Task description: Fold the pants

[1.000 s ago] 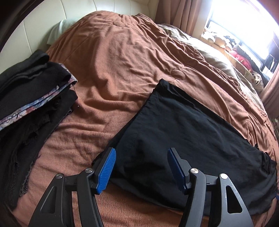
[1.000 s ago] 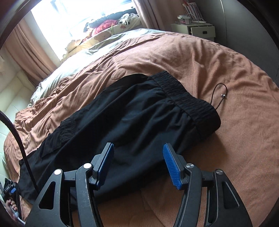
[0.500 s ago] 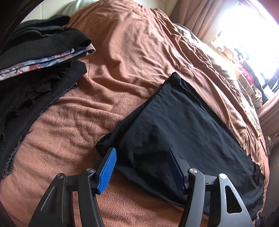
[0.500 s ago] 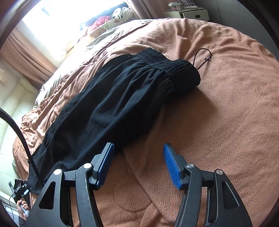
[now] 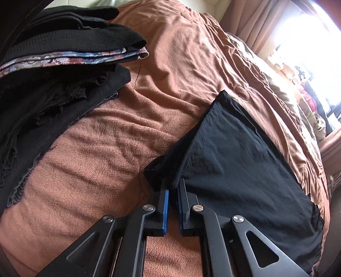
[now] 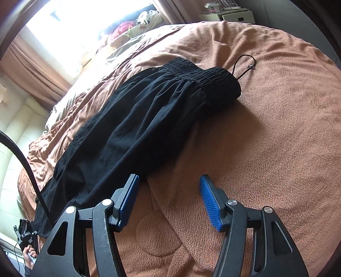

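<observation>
Black pants point(image 5: 245, 166) lie flat along the brown blanket point(image 5: 102, 170), folded lengthwise. My left gripper point(image 5: 173, 187) is at the near hem corner; its jaws are closing, and a bunched bit of the hem sits pinched between the blue pads. In the right wrist view the pants point(image 6: 138, 132) stretch away to the elastic waistband point(image 6: 204, 74), with a drawstring loop point(image 6: 245, 66) beyond it. My right gripper point(image 6: 168, 183) stands open over bare blanket just beside the pants' near edge, its left finger point(image 6: 130, 191) close to the fabric and nothing between the pads.
A stack of folded dark clothes point(image 5: 59, 64) with a patterned band sits on the bed at the left. A bright window point(image 6: 74, 25) and curtains lie beyond the bed, and a nightstand point(image 6: 228, 16) at the far right. A black cable point(image 6: 21, 159) hangs at the left.
My left gripper came down onto the pants' hem corner and its jaws closed from wide apart. My right gripper slid off the pants to the blanket beside them and stayed open.
</observation>
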